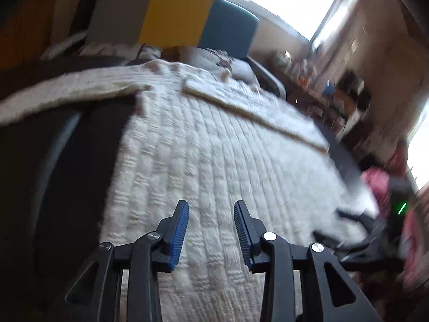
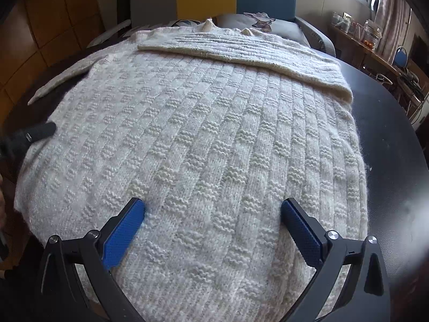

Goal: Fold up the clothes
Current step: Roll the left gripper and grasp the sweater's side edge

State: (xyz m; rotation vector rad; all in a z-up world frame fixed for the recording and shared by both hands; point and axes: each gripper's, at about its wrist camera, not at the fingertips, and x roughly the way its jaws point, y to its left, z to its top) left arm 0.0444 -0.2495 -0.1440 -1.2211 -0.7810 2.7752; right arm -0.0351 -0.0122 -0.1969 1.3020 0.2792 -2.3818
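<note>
Cream knit sweater (image 2: 203,139) flat on dark table (image 2: 386,139), one sleeve (image 2: 241,53) folded across | left gripper (image 1: 211,228) jaws half-open, empty, view blurred | right gripper (image 2: 213,222) jaws wide, empty, over hem.

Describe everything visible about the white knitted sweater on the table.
The white sweater is a thick, fuzzy knit in a basket-weave block pattern, lying flat on the dark table. One ribbed sleeve is folded across its upper part; the other sleeve lies out over the table at the left. The right gripper hovers over its lower part, jaws wide, pads apparently grazing the knit.
</note>
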